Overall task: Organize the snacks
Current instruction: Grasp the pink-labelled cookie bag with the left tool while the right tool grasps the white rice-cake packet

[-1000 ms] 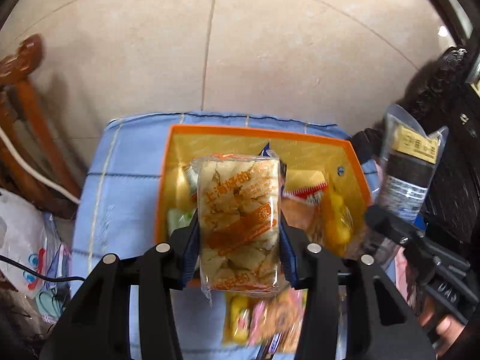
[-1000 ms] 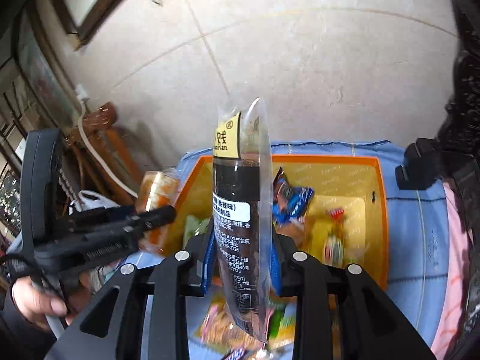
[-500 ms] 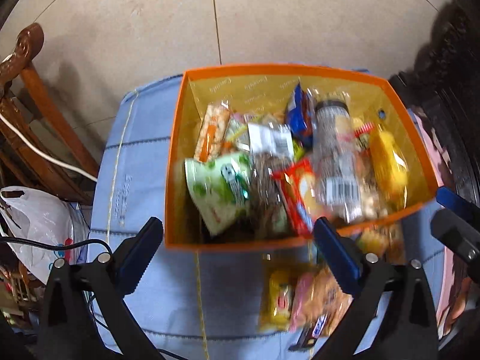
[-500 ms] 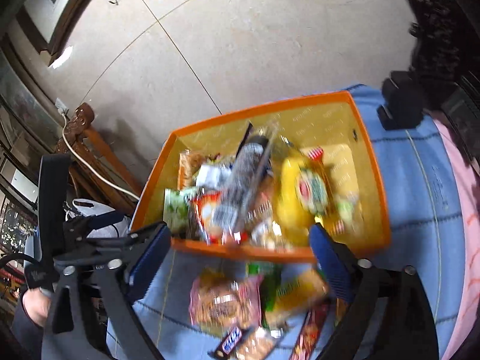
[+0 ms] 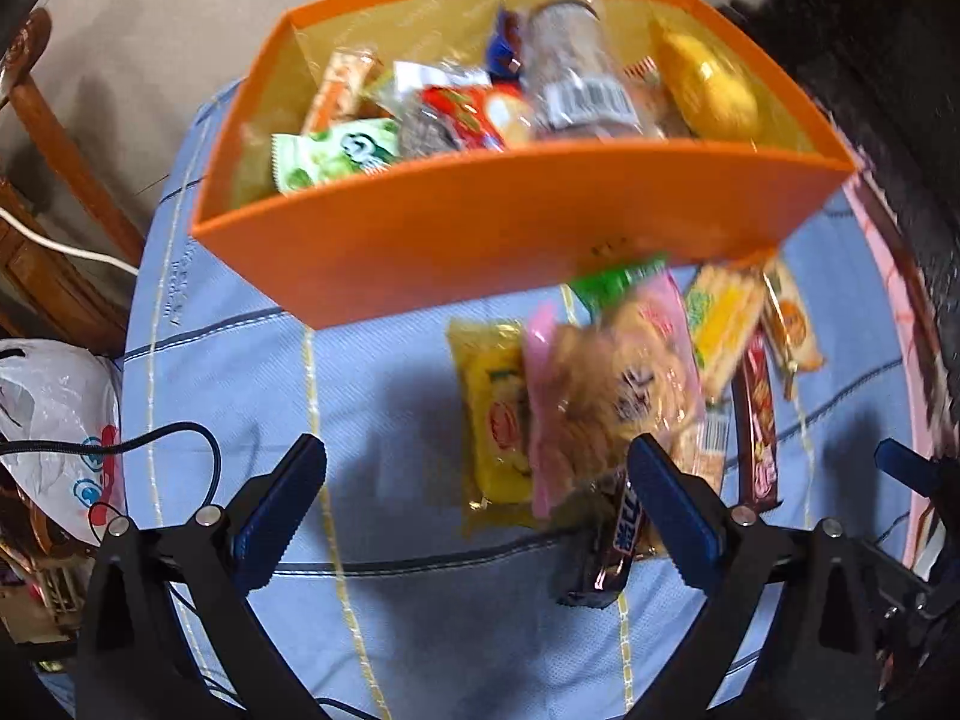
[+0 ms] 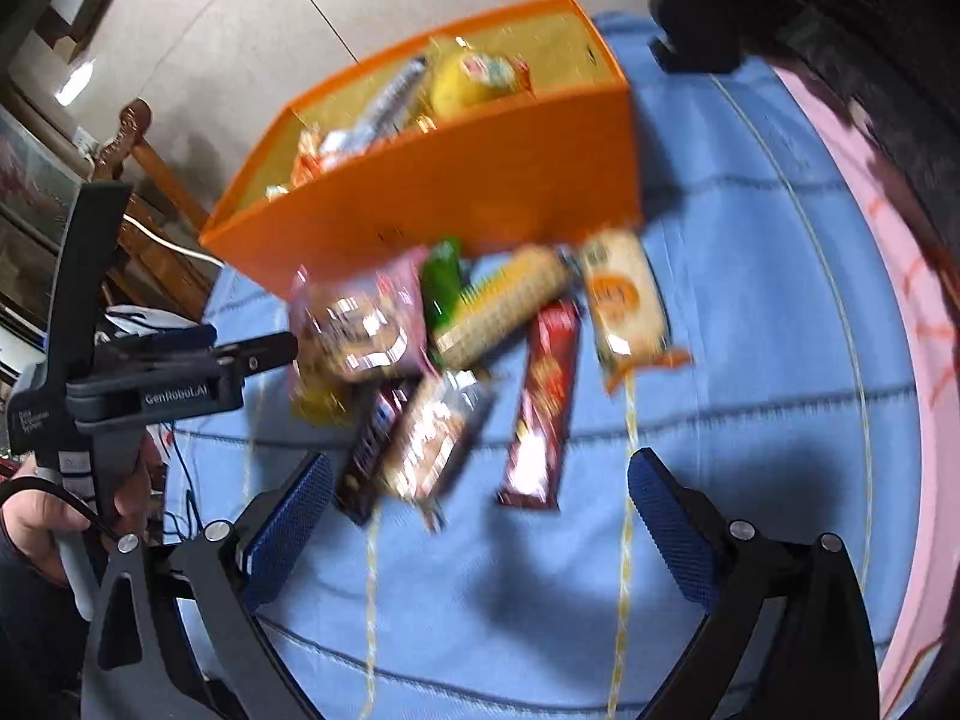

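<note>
An orange box (image 5: 522, 222) full of snack packets stands at the far side of a blue cloth (image 5: 390, 372). In front of it lies a loose pile: a pink biscuit packet (image 5: 612, 396), a yellow packet (image 5: 495, 414), a dark chocolate bar (image 5: 606, 546) and a long red-brown packet (image 5: 759, 420). My left gripper (image 5: 474, 456) hangs open over the pile's left part, holding nothing. The jaws of my right gripper (image 6: 480, 468) are opening, with nothing gripped; below them lie the long red-brown packet (image 6: 543, 402) and a brown packet (image 6: 432, 438). The orange box (image 6: 456, 192) is beyond.
A wooden chair (image 5: 54, 120) and a white plastic bag (image 5: 54, 420) are left of the table. A black cable (image 5: 150, 438) trails over the cloth's left side. Dark carved furniture (image 5: 870, 60) stands at the right, and a pink cloth edge (image 6: 888, 240) borders the blue one.
Both grippers let go of their packets, which now lie in the orange box. Both opened wide and came down and back toward the loose pile in front of the box.
</note>
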